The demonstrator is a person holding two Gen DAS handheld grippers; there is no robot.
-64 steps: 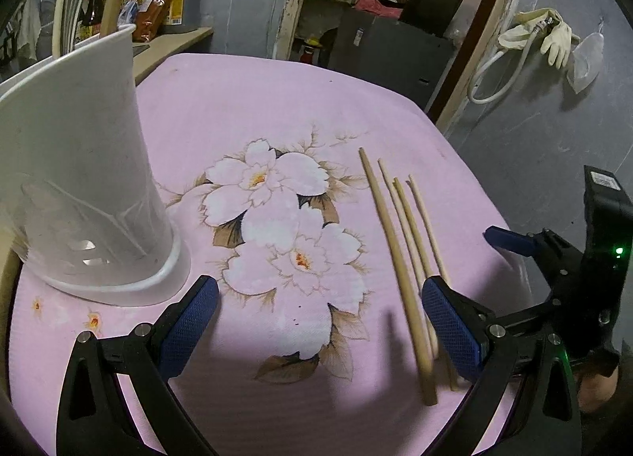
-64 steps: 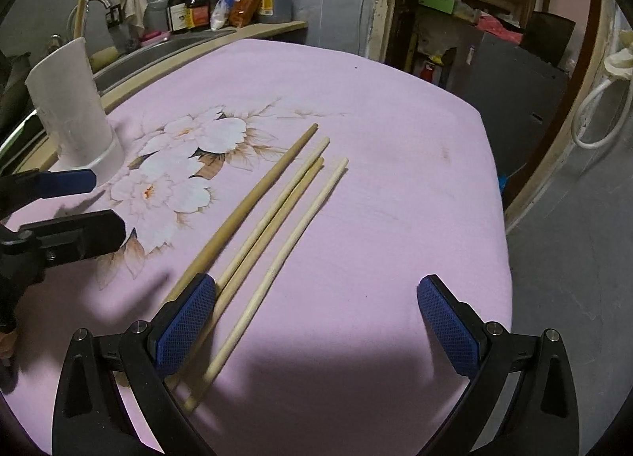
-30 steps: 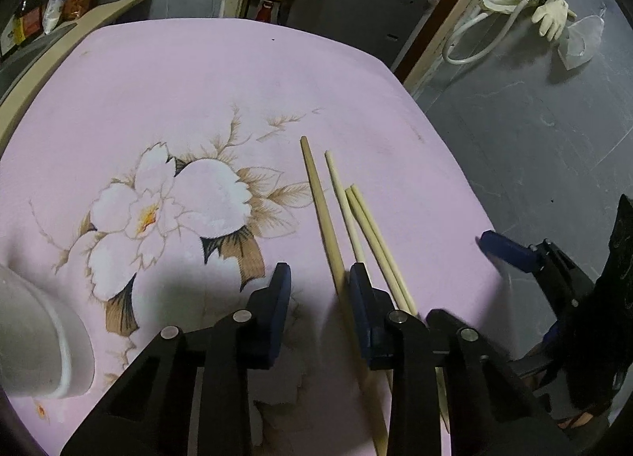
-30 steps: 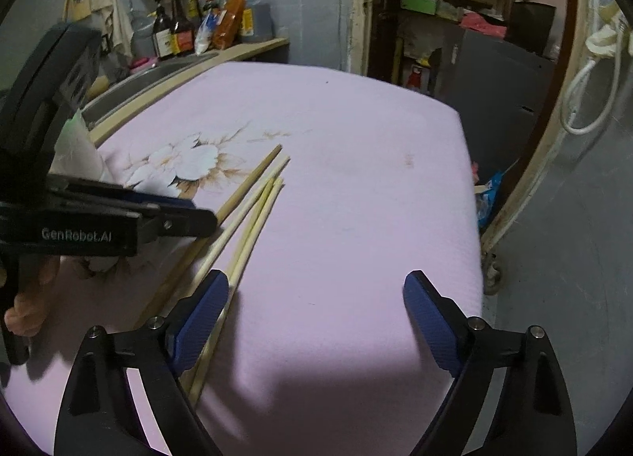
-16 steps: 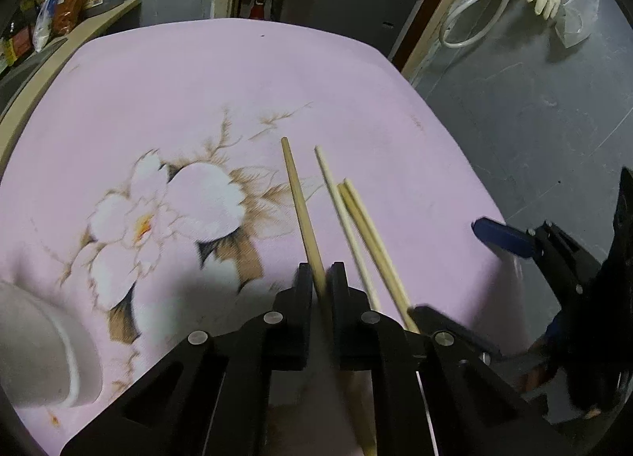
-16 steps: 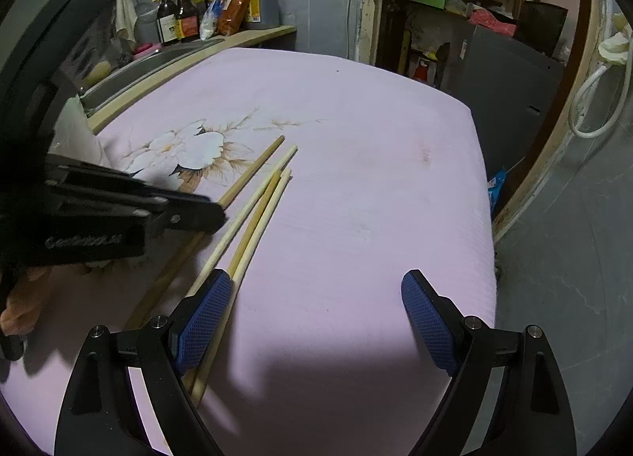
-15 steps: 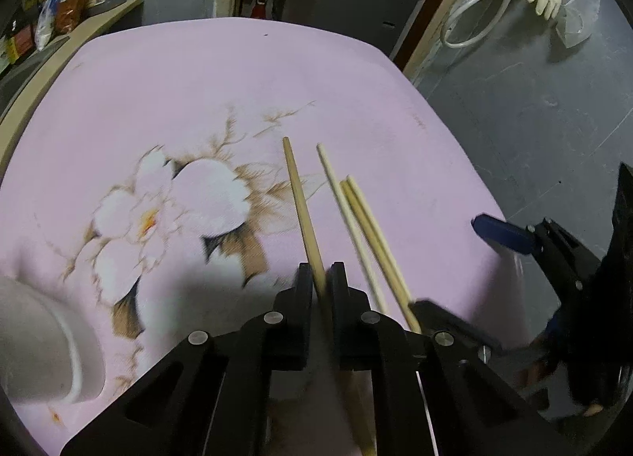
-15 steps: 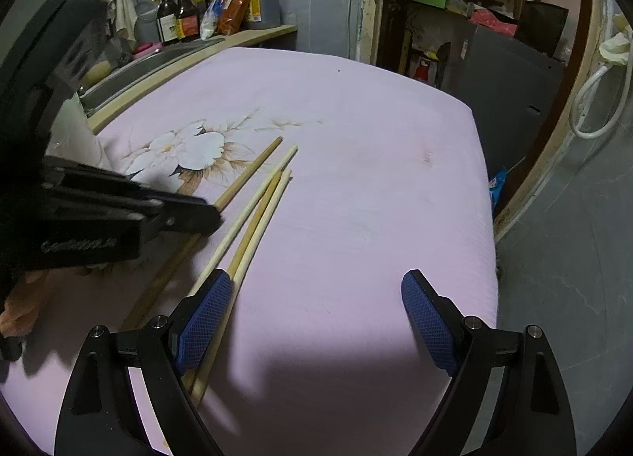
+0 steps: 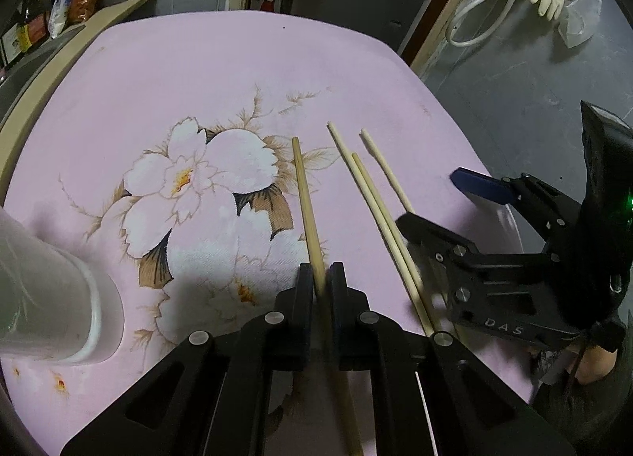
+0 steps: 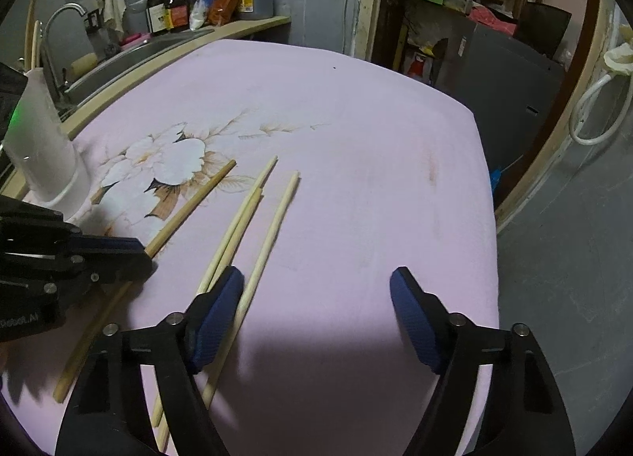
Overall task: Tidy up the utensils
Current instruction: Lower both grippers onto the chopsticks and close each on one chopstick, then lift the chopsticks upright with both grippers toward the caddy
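Several wooden chopsticks lie on the pink flowered cloth (image 9: 198, 72). My left gripper (image 9: 321, 278) is shut on the thick darker chopstick (image 9: 306, 203), gripping it near its middle; it also shows in the right wrist view (image 10: 190, 209). Two pale chopsticks (image 9: 372, 199) lie side by side to its right, and a third pale chopstick (image 9: 385, 171) lies further right. My right gripper (image 10: 316, 298) is open and empty; its left fingertip sits over the pale chopsticks (image 10: 241, 214). The white utensil holder (image 9: 43, 298) stands at the left, also seen in the right wrist view (image 10: 39, 147).
A sink with a tap (image 10: 67, 17) and several bottles (image 10: 178, 1) on a counter lie beyond the table's far left edge. The table's right edge (image 10: 488, 195) drops to a grey floor. A dark cabinet (image 10: 510, 64) stands behind the table.
My left gripper closed on the thick chopstick and has shifted it left, away from the pale ones. The right gripper has moved slightly closer over the pale chopsticks.
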